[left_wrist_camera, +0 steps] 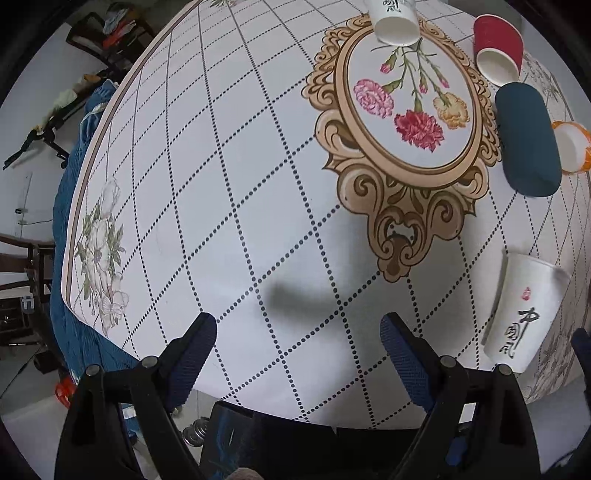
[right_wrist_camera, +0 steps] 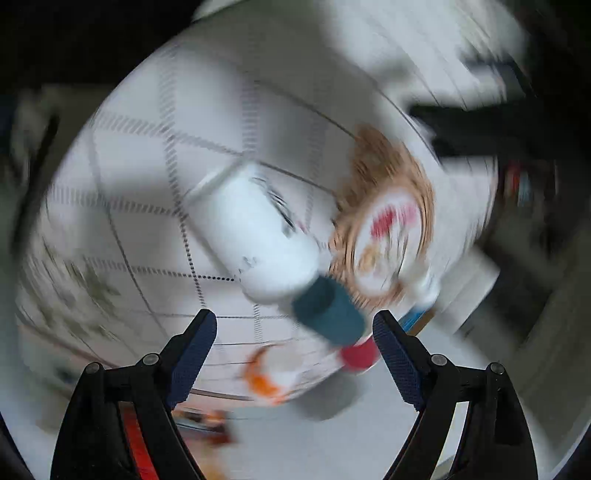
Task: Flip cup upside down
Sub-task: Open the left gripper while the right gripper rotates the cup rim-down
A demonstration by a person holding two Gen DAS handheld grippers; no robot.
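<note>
A white paper cup with black calligraphy [left_wrist_camera: 524, 310] stands on the tablecloth at the right, mouth side hard to tell. It also shows, blurred, in the right wrist view [right_wrist_camera: 262, 232]. My left gripper [left_wrist_camera: 299, 332] is open and empty, hovering over the near table edge, left of that cup. My right gripper [right_wrist_camera: 295, 325] is open and empty above the table; its view is heavily motion-blurred.
A second white cup [left_wrist_camera: 395, 22], a red cup [left_wrist_camera: 498, 48], a dark teal case [left_wrist_camera: 526, 138] and an orange cup [left_wrist_camera: 572, 147] lie at the far right. The flowered tablecloth [left_wrist_camera: 221, 184] covers the table; its edge runs along the left. Chairs stand beyond.
</note>
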